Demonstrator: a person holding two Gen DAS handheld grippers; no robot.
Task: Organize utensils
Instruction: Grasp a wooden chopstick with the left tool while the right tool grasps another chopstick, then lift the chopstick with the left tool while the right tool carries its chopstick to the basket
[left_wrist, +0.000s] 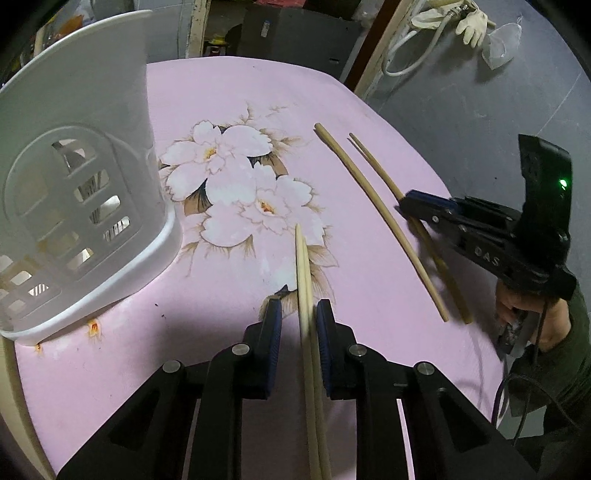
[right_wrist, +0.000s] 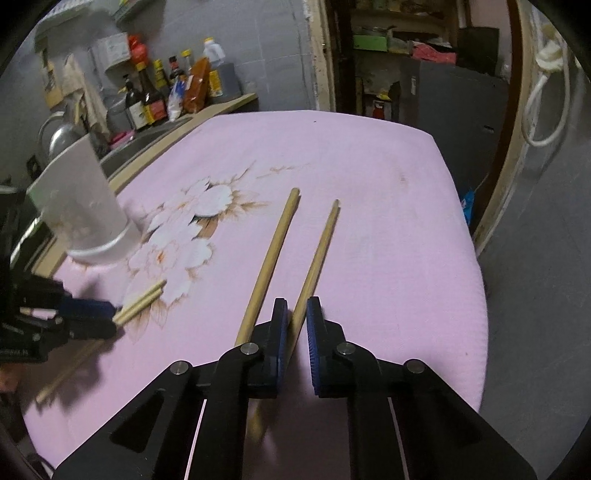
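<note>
Both hand-held grippers are pinched on chopsticks, the left hand-held gripper (left_wrist: 299, 325) holding a pale pair (left_wrist: 303, 280) and the right hand-held gripper (right_wrist: 297, 317) one tan chopstick (right_wrist: 317, 254); they look light, stiff and slick, so mid-shaft grabs seem safest.

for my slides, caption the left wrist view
Left tongs pinch pale chopsticks beside the white holder.

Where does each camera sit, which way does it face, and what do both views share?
Left wrist: rides the left tongs, looking down along them at two pale chopsticks between the pads, the white utensil holder on the left; the person's hand and the right tongs show.
Right wrist: rides the right tongs, looking down at one brown chopstick between the pads; the left tongs show.
Shared: pink floral cloth, holder, all chopsticks.
</note>
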